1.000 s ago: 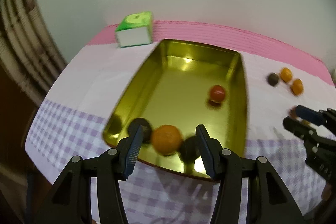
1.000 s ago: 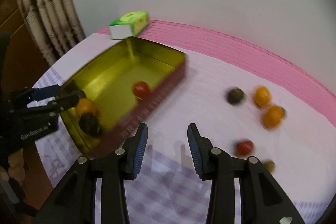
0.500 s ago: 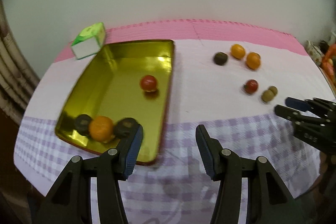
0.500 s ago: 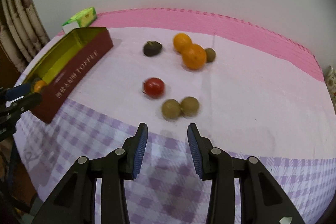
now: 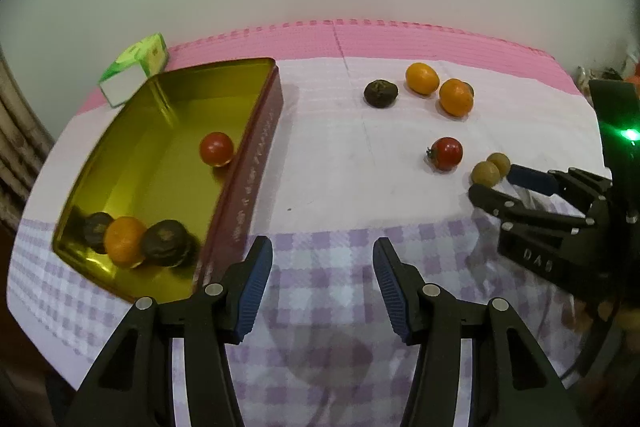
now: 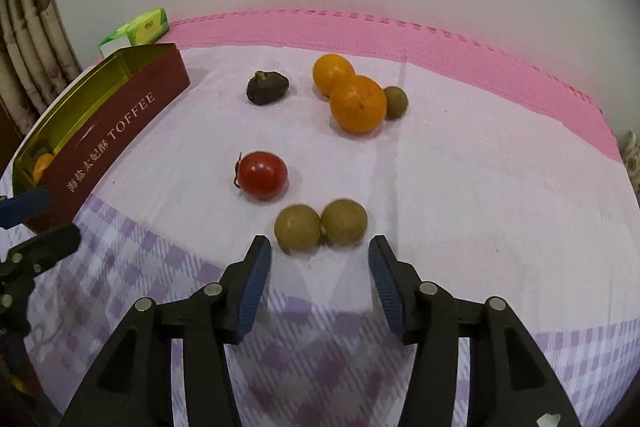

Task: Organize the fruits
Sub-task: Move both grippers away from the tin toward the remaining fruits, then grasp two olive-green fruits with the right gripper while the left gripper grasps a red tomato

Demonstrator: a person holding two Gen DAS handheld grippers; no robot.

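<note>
A gold-lined toffee tin (image 5: 132, 131) (image 6: 116, 123) stands at the left and holds a red tomato (image 5: 216, 149), an orange (image 5: 124, 241) and two dark fruits (image 5: 165, 242). Loose on the cloth lie a red tomato (image 6: 262, 175) (image 5: 446, 153), two olive-brown round fruits (image 6: 298, 227) (image 6: 344, 221), two oranges (image 6: 357, 103) (image 6: 332, 73), a dark fruit (image 6: 267, 87) and a small brown fruit (image 6: 395, 101). My right gripper (image 6: 319, 283) is open and empty, just short of the two olive-brown fruits; it also shows in the left wrist view (image 5: 504, 185). My left gripper (image 5: 323, 283) is open and empty beside the tin's near right corner.
A green and white carton (image 5: 134, 73) (image 6: 136, 31) lies behind the tin on the pink mat (image 6: 400, 39). The table has a white and purple checked cloth (image 5: 320, 259). A curtain (image 6: 24, 39) hangs at the left. The table's front edge is close below both grippers.
Both grippers have swung right, away from the tin. The right gripper has closed in on the two olive-brown fruits. Both stay open and empty.
</note>
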